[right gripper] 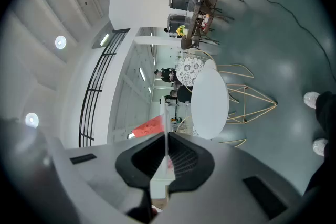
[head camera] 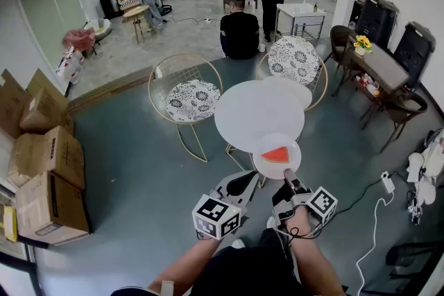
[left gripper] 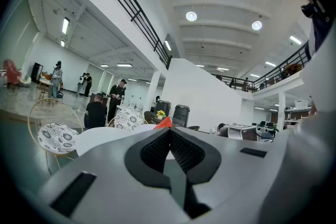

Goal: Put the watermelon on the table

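The right gripper (head camera: pixel 288 181) clamps its 2 jaws on the near rim of a white plate (head camera: pixel 292 164) at the near edge of the round table (head camera: pixel 257 111). On the plate lies 1 watermelon slice (head camera: pixel 275 154), its long axis running left-right and its tip pointing away from the person. The left gripper (head camera: pixel 251 177) is clenched on nothing, just beside the plate.

Rnd white table (head camera: pixel 258 111) w/ thin wire legs on blue-grey floor (head camera: pixel 139 170); patterned-cushion chair (head camera: pixel 186 97) just beside.

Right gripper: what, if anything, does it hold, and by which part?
The right gripper grips the white plate by its near rim; the watermelon slice lies on that plate.
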`<state>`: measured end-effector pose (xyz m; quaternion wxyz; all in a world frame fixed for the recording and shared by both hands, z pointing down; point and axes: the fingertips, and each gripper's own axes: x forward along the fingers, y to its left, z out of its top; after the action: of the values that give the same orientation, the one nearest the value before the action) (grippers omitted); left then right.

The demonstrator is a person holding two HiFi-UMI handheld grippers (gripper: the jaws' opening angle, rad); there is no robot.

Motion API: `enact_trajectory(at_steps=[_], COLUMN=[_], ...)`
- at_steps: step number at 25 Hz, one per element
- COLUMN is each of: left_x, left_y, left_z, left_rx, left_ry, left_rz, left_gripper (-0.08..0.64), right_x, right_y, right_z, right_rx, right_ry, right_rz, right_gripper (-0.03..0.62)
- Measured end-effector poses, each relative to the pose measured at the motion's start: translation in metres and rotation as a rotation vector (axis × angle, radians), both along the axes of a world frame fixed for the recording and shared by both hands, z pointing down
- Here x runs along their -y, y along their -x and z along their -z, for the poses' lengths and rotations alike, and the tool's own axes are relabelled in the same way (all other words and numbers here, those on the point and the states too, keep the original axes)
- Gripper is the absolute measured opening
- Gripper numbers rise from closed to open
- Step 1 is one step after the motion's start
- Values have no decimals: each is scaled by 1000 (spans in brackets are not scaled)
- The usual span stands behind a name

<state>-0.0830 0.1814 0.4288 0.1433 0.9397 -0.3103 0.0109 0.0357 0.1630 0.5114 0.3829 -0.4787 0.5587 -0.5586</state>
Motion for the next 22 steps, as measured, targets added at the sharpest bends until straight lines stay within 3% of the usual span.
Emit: enact_trajectory(at_steps=[22], left_x=[4], left_y=[0], left_z=[0], left_rx=[3], left_ry=[5], left_rz=[-15], left_gripper=[3], right_x=[6], right_y=[0], right_z=[6], right_rx=[5], right_ry=[-15], right_rz=[-10], right_gripper=[14])
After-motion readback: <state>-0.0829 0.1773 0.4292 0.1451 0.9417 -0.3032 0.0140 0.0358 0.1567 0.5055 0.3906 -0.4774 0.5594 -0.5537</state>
